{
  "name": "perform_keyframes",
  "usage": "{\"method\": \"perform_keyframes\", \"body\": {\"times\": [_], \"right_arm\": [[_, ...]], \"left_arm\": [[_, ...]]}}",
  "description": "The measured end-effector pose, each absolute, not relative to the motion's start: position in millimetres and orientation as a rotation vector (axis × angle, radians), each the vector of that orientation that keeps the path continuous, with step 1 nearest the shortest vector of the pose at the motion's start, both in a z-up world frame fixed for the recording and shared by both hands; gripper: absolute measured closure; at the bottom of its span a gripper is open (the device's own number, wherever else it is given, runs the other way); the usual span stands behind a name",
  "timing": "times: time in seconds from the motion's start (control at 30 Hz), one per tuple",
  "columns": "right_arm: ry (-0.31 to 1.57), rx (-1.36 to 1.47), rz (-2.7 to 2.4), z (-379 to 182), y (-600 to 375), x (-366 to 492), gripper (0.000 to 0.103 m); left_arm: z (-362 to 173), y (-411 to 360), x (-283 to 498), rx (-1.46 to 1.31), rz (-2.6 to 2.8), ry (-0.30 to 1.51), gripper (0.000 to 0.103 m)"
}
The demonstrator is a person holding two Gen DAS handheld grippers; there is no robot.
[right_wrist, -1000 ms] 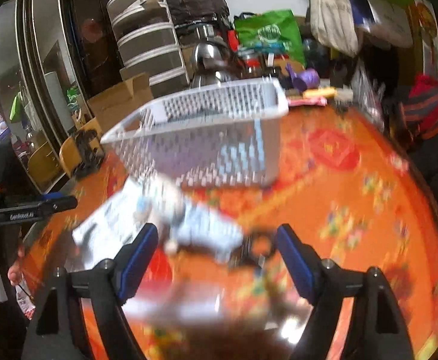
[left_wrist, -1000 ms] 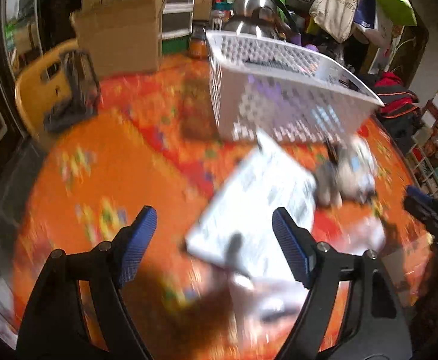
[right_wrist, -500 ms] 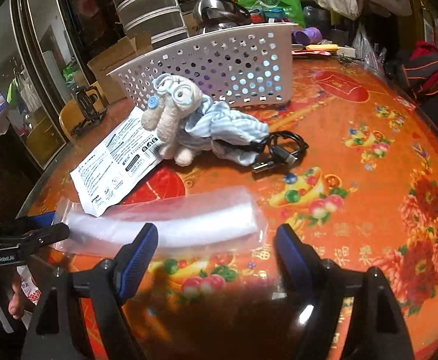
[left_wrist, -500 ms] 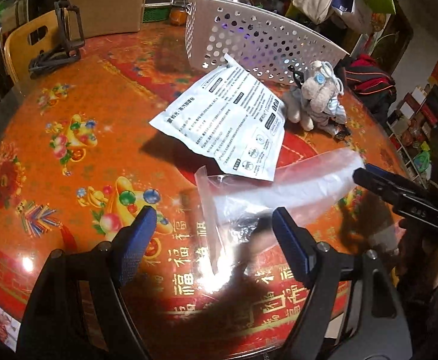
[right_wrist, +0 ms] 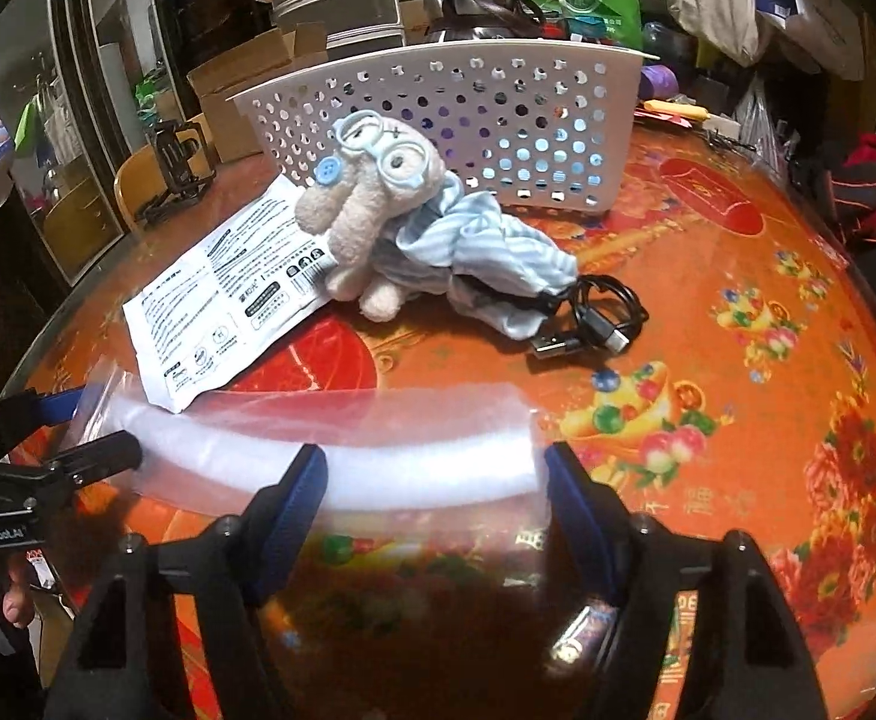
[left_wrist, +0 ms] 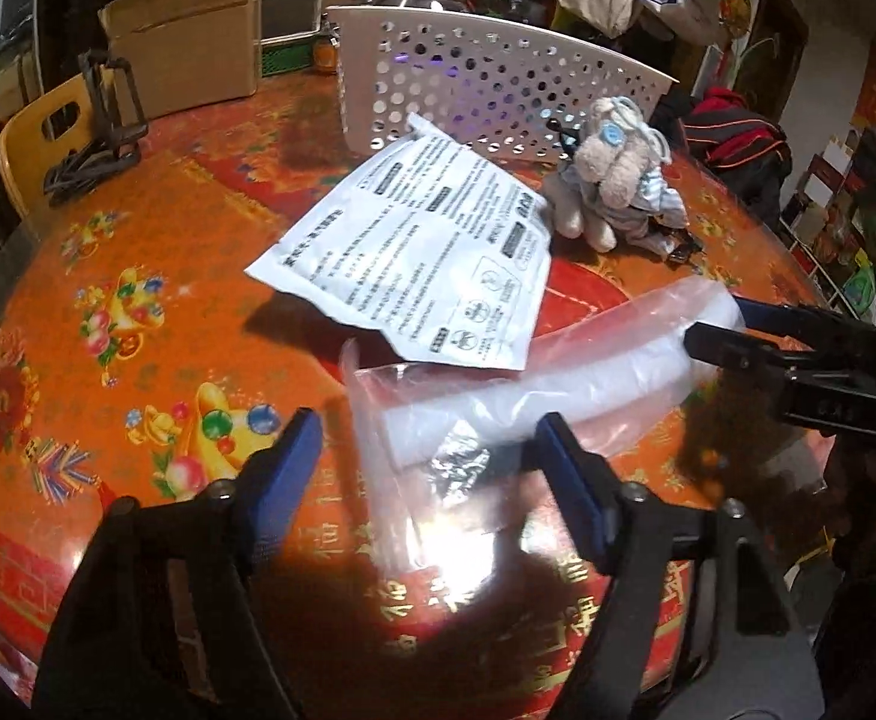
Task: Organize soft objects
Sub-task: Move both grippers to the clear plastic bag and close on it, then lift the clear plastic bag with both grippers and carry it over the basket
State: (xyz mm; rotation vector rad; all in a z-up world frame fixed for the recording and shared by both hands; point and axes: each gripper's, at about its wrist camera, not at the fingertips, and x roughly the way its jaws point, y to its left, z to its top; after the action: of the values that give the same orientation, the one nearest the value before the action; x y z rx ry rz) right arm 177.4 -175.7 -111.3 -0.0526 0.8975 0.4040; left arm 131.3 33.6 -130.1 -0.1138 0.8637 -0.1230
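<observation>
A clear plastic bag with a white foam roll (left_wrist: 558,384) (right_wrist: 378,456) lies on the orange table. My left gripper (left_wrist: 426,474) (right_wrist: 99,429) straddles its crinkled open end. My right gripper (right_wrist: 432,480) (left_wrist: 717,324) straddles the other end. Both pairs of jaws are closing with the bag between them, and no pad visibly presses on it. Behind the bag a white printed pouch (left_wrist: 426,252) (right_wrist: 228,294) lies flat. A beige plush toy with blue glasses (left_wrist: 606,180) (right_wrist: 366,228) leans on a blue striped cloth (right_wrist: 486,246). A white perforated basket (left_wrist: 498,78) (right_wrist: 468,114) stands behind them.
A coiled black USB cable (right_wrist: 594,318) lies by the cloth. A cardboard box (left_wrist: 186,54) and a black metal clamp (left_wrist: 102,138) sit at the table's far left, beside a yellow chair (left_wrist: 36,138). Bags and clutter crowd the back. A hand (right_wrist: 12,600) shows at lower left.
Both grippers have come down and closer to the clear bag, which now fills the space between each pair of fingers. Both pairs of jaws stand narrower than before.
</observation>
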Motion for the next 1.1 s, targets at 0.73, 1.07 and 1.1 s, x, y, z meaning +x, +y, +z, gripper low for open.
{"method": "perform_keyframes", "body": {"times": [0.73,1.07,1.1], "right_arm": [[0.858,-0.024,0.468,-108.7,-173.3,166.4,0.088],[0.775,0.041,0.47,-89.4,-186.4,136.7,0.088],[0.762,0.049,0.473,-85.6,-188.2,132.7,0.088]], "left_arm": [[-124.5,29.2,118.5,-0.158,-0.221,0.794,0.088],[-103.8,29.8,99.3,-0.178,-0.279,0.743,0.089],[-100.1,30.8,97.8,-0.176,-0.278,0.732,0.089]]}}
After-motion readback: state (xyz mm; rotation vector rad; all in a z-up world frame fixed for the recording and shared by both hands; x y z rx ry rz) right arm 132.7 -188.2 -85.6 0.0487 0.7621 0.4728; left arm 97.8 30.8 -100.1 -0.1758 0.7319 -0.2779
